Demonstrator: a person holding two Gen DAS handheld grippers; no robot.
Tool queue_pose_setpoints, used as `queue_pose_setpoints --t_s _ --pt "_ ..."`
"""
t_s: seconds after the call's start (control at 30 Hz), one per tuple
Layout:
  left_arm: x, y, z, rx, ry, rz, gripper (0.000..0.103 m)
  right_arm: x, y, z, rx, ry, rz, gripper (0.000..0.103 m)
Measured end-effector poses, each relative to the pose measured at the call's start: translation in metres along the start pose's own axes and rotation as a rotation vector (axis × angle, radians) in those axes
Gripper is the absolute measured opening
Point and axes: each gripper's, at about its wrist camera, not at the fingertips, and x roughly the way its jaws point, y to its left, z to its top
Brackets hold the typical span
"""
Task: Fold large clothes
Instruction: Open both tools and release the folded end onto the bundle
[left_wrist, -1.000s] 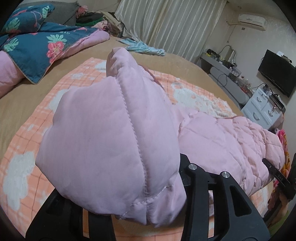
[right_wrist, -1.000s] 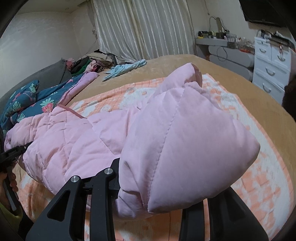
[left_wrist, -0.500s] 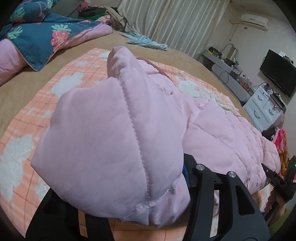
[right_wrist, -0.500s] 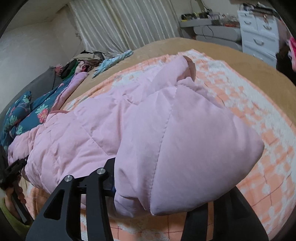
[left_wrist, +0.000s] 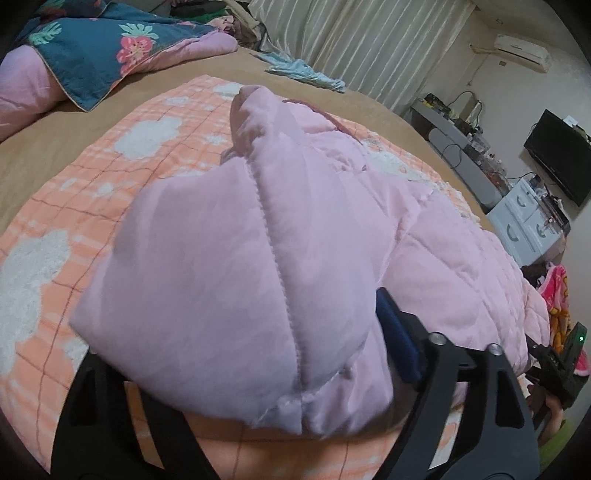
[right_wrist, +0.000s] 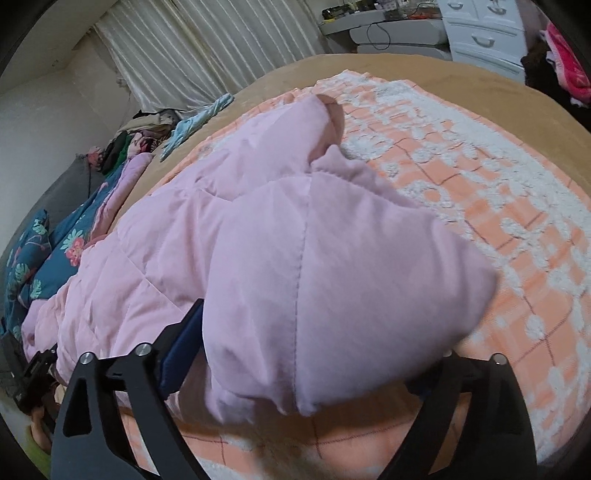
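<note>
A pink quilted padded jacket (left_wrist: 424, 243) lies across an orange-and-white checked blanket (left_wrist: 110, 155) on the bed. My left gripper (left_wrist: 258, 373) is shut on one puffy corner of the jacket, which bulges between its black fingers and hides the tips. My right gripper (right_wrist: 306, 365) is shut on the other corner of the same jacket (right_wrist: 177, 236), with the padding filling the gap between its fingers. The jacket's body stretches between the two grippers. Each gripper shows at the edge of the other's view.
A blue floral quilt (left_wrist: 92, 48) and a pile of clothes (right_wrist: 140, 136) lie at the bed's head. A light blue garment (left_wrist: 303, 72) lies on the tan bedspread (right_wrist: 424, 70). White drawers (left_wrist: 528, 225), a TV (left_wrist: 561, 158) and curtains (left_wrist: 351, 40) stand beyond the bed.
Both grippers have moved forward and lower over the blanket, carrying the jacket corners with them; the jacket lies closer to the blanket. The grips have not changed.
</note>
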Motion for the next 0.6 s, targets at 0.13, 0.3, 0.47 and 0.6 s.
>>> queue_pose_setpoints --t_s 0.13,0.3,0.47,0.6 --pt "-0.009 0.0 -0.002 0.0 0.008 0.017 0.088 -0.015 -0.001 -0.004 -0.006 -0.023 -0.046 0.097" --pt "-0.026 -0.002 -0.004 0.01 0.017 0.032 0.094 -0.041 0.005 -0.009 -0.071 -0.077 -0.112 0.098" --pt "-0.045 -0.006 -0.006 0.018 0.017 0.038 0.094 -0.077 0.018 -0.013 -0.152 -0.147 -0.133 0.099" --pt "-0.066 -0.013 -0.008 0.041 -0.018 0.043 0.094 -0.095 0.033 -0.016 -0.201 -0.173 -0.119 0.099"
